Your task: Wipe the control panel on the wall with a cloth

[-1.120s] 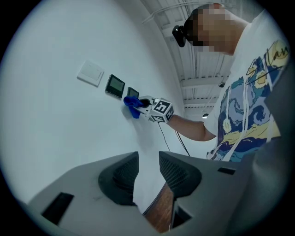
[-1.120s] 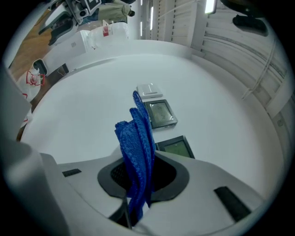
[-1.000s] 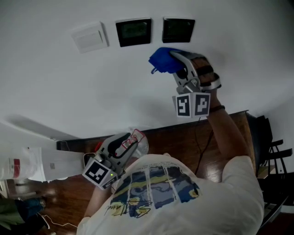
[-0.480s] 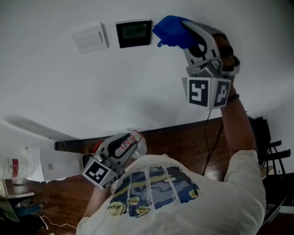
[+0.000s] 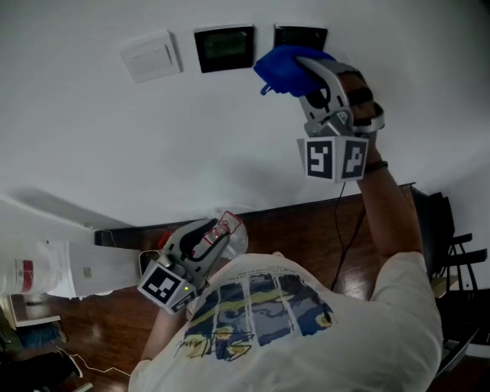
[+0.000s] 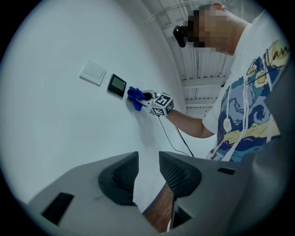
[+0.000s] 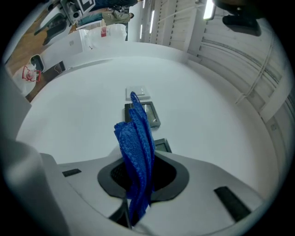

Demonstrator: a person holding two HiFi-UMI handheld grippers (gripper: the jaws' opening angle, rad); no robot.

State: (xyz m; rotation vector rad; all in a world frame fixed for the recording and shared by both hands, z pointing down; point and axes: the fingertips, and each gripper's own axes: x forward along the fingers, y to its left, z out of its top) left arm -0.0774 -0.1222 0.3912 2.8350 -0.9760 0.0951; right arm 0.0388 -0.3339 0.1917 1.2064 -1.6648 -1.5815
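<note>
While my right gripper (image 7: 143, 179) clamps the nubby blue microfibre cloth (image 7: 137, 147), its bunched folds overlap the right-hand dark, square control panel (image 5: 300, 34); my left gripper (image 6: 147, 168) shows ribbed jaws narrowly apart, empty.

Bunched blue cloth (image 5: 285, 67), apparently pressed on lower edge of right dark control panel (image 5: 302, 35), second dark panel (image 5: 224, 47) just left

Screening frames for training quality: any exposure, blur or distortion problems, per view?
Head view: underexposed, white wall reads grey, yet blue cloth and control panel are sharp. Left gripper view: strong fisheye, dark vignette at the corners, mosaic patch over the face. Right gripper view: fisheye bows the wall, ceiling lights glare at top, near cloth slightly soft.
</note>
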